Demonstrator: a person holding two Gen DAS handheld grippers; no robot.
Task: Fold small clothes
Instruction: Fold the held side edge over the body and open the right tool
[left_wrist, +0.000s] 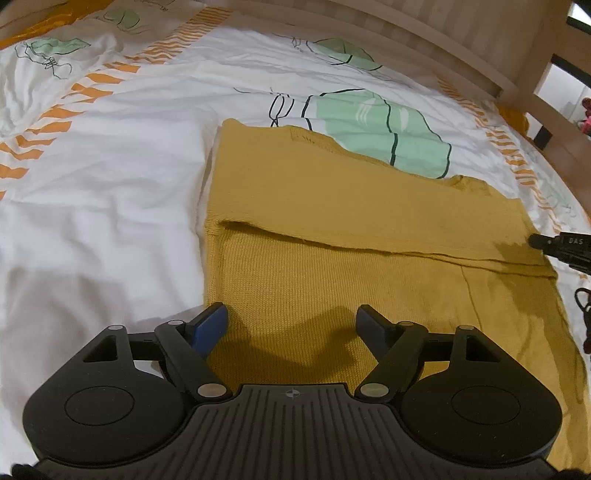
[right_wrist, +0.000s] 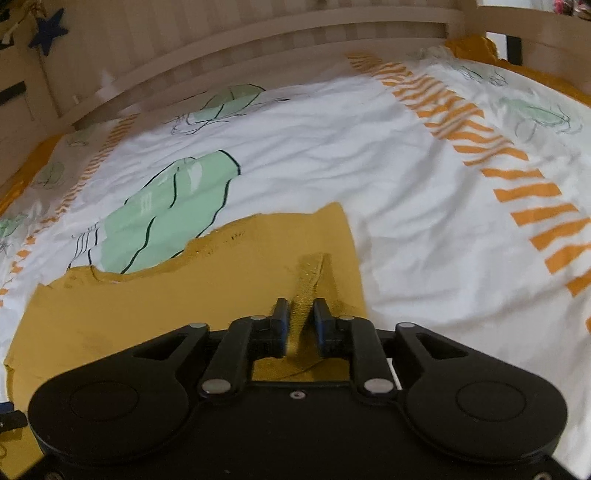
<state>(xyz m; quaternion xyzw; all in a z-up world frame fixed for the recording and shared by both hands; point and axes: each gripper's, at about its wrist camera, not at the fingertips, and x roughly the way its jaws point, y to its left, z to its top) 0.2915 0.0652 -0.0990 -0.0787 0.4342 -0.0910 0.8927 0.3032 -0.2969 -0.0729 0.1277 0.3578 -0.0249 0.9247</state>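
A mustard-yellow knitted garment (left_wrist: 332, 229) lies flat on the bed, with one layer folded across its middle. My left gripper (left_wrist: 291, 317) is open and empty, low over the garment's near edge. In the right wrist view the same garment (right_wrist: 166, 295) lies below. My right gripper (right_wrist: 299, 314) is shut on a raised pinch of its fabric near the right edge. The tip of the right gripper (left_wrist: 561, 245) shows at the far right of the left wrist view.
The bed has a white duvet (left_wrist: 110, 166) with orange stripes and green cactus prints (left_wrist: 384, 129). A wooden bed rail (right_wrist: 258, 40) runs along the far side. A black cable (left_wrist: 585, 314) hangs at the right edge.
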